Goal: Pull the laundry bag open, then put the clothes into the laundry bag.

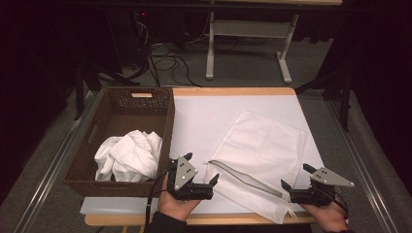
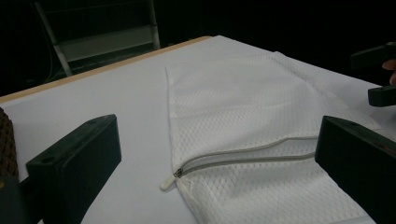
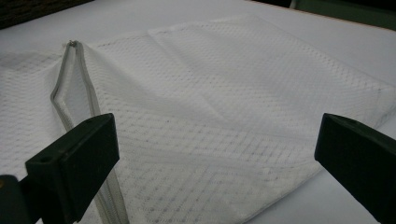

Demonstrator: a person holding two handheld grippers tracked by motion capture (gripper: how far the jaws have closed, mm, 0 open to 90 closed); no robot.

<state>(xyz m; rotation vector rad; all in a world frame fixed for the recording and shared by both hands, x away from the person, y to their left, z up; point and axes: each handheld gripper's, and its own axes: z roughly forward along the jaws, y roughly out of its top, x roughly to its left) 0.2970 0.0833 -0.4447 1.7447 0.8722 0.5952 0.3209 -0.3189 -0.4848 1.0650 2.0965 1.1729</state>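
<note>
My left gripper (image 1: 200,169) and right gripper (image 1: 295,176) hang open and empty over the mesh laundry bag (image 1: 260,158), flat at the table's five o'clock. I should pinch both zipper (image 2: 243,156) edges evenly, spreading the mouth wide.

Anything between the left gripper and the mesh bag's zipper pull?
Nothing visible. The left gripper has open jaws aimed at the zipper pull on the mesh bag, with bare white table cover between them.
</note>
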